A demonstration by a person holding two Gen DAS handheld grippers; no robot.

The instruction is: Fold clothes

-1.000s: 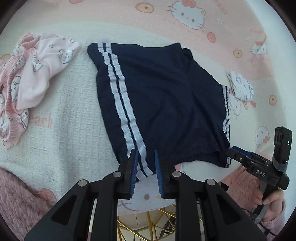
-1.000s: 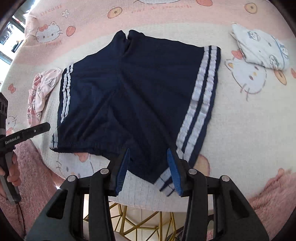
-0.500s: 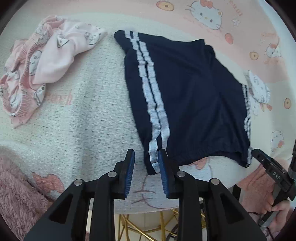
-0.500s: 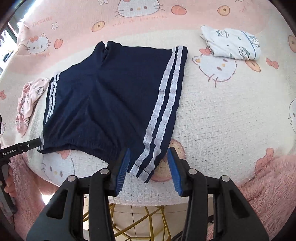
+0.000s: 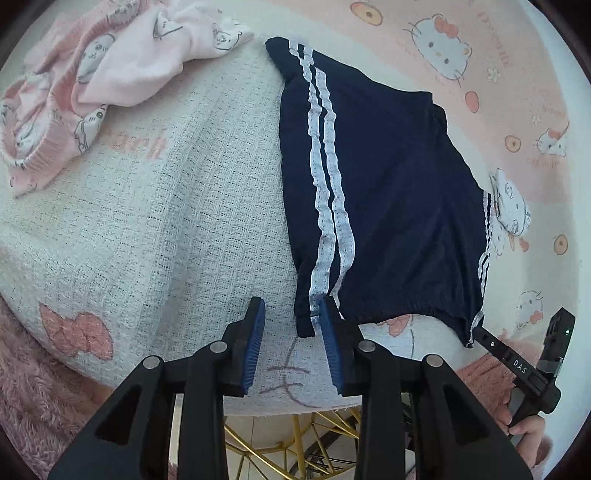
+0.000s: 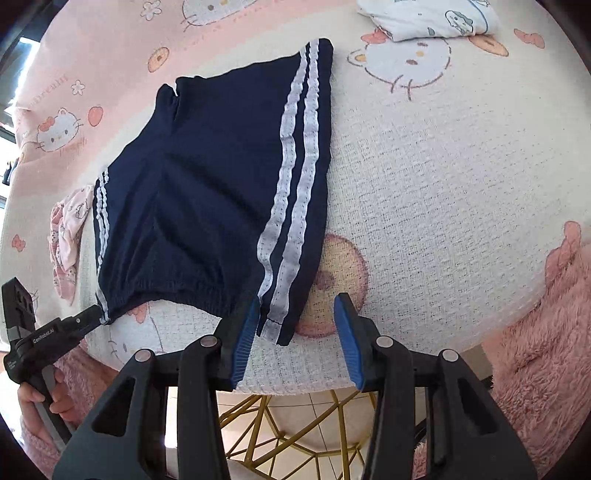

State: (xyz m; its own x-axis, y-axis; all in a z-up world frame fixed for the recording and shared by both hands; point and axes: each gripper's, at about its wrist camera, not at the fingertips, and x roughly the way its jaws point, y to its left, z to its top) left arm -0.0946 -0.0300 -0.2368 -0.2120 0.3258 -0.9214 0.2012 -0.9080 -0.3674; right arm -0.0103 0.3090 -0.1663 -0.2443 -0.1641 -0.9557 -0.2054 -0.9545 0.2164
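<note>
Navy shorts [image 5: 388, 206] with two white side stripes lie flat on the cream blanket, waistband toward me; they also show in the right wrist view [image 6: 221, 192]. My left gripper [image 5: 291, 325] is open, its jaws straddling the shorts' left waistband corner. My right gripper [image 6: 295, 321] is open, its jaws straddling the right waistband corner. Neither has closed on the cloth. Each gripper shows at the edge of the other's view.
A crumpled pink printed garment [image 5: 85, 85] lies at the far left. A folded white printed garment [image 6: 432, 16] lies at the far right. The blanket [image 5: 166, 221] covers a table with gold legs [image 6: 280, 432]; fluffy pink fabric flanks it.
Both grippers slid outward along the waistband to its corners and came closer to the table. The left jaws opened a little wider.
</note>
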